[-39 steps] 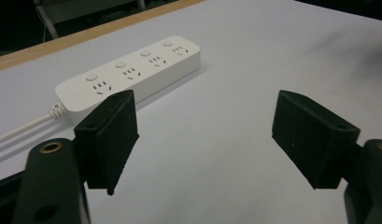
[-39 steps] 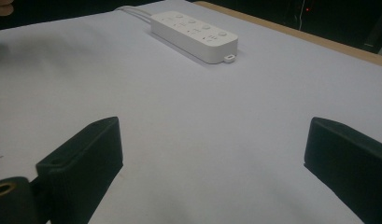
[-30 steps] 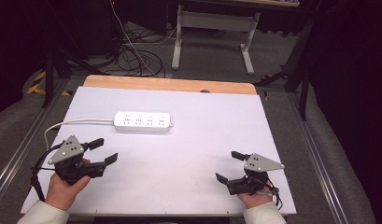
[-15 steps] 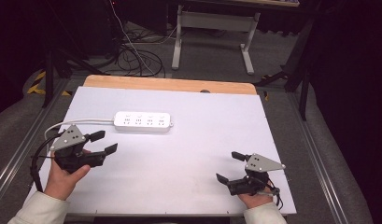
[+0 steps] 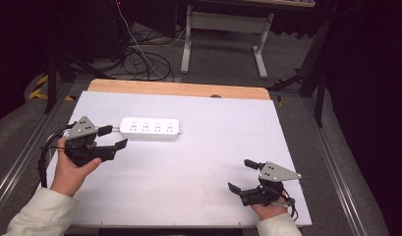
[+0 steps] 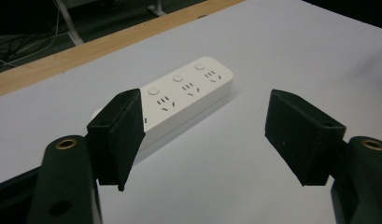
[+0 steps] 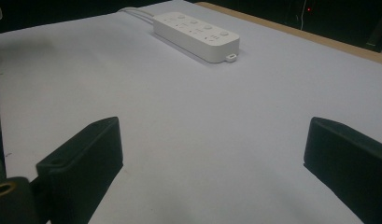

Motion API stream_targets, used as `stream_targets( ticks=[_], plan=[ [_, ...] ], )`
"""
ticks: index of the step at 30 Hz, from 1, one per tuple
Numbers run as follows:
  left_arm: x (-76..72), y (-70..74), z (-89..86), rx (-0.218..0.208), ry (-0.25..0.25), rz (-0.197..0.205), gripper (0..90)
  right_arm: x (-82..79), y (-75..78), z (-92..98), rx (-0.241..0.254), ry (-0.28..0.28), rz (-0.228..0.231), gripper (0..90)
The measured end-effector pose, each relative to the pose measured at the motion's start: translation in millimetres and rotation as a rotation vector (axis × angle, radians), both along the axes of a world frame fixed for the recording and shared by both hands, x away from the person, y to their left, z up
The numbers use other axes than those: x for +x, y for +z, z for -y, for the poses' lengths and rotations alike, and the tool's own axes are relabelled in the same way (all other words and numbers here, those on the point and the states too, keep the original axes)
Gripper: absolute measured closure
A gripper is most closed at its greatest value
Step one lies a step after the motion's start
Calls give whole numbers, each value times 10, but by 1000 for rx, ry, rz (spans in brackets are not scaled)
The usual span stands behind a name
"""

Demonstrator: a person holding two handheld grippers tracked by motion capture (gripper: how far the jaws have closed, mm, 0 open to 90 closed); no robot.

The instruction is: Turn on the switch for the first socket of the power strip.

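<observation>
Dark floor surrounds the workplace, with a tangle of black cables (image 5: 139, 59) lying on it beyond the far edge and the grey metal legs of a stand (image 5: 223, 34) rising behind them. At the centre sits the table (image 5: 213, 142), a pale white sheet over a light wooden board whose bare strip shows along the far side.

On the table, toward its far left part, lies a white plastic power strip (image 5: 150, 128) with a row of sockets and small round buttons on top, long side running across the table. A white cord (image 7: 132, 10) leaves its left end, seen in the right gripper view.

The left claw (image 5: 116, 137) is held in the person's left hand (image 5: 71, 167), just beside the left end of the power strip and pointing toward it. Its jaws have just been opening and stand released, wide apart, with nothing between them. In the left gripper view the power strip (image 6: 184, 95) lies ahead of the left claw (image 6: 205, 140) and a little to the left, partly hidden behind one black jaw; neither jaw touches it.

The right claw (image 5: 244, 175) rests low over the near right part of the table, in the person's right hand (image 5: 270, 209), well apart from the power strip. Its jaws are released too, and in the right gripper view the right claw (image 7: 212, 158) has only bare white table between its jaws, with the power strip (image 7: 195, 30) far off near the top.

Pale sleeves (image 5: 41, 214) cover both forearms.
</observation>
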State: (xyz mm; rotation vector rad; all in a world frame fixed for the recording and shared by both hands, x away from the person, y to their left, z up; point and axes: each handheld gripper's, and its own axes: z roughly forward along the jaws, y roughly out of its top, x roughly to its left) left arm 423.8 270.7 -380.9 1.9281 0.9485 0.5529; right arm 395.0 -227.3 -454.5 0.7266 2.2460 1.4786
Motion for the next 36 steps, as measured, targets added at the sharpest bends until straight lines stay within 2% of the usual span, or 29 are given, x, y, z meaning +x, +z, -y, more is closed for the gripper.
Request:
stream_targets(
  ticks=[9, 10, 14, 22, 26, 28, 29, 30, 31, 33, 34, 35, 36],
  plan=[
    [182, 56, 65, 44, 3, -11, 307, -3, 1, 2, 3, 1, 0, 49],
    [203, 66, 75, 53, 3, -3, 309, -2, 0, 2, 3, 1, 0, 49],
    [273, 100, 101, 51, 3, 3, 309, 2, -1, 5, 4, 2, -1, 49],
    [413, 94, 166, 60, 8, -11, 331, 4, -3, 12, 11, 4, -4, 49],
    [544, 63, 171, 63, 18, -41, 432, 4, -3, 15, 15, 3, -6, 49],
    [571, 54, 179, 63, 26, -33, 446, 4, -4, 14, 15, 4, -7, 49],
    [595, 53, 184, 73, 40, -26, 482, 4, -3, 14, 16, 7, -8, 50],
    [662, 49, 191, 63, 32, -71, 537, 4, -3, 15, 18, 8, -8, 50],
    [692, 43, 203, 50, 24, -81, 547, 4, -3, 16, 17, 8, -9, 50],
    [716, 38, 213, 51, 32, -81, 548, 4, -5, 15, 20, 8, -11, 50],
    [777, 21, 227, 55, 45, -80, 602, 7, -8, 16, 20, 10, -14, 51],
    [777, 21, 227, 55, 45, -80, 620, 9, -10, 18, 21, 12, -14, 51],
    [856, -7, 224, 47, 56, -97, 642, 9, -12, 20, 22, 13, -15, 53]
  ],
)
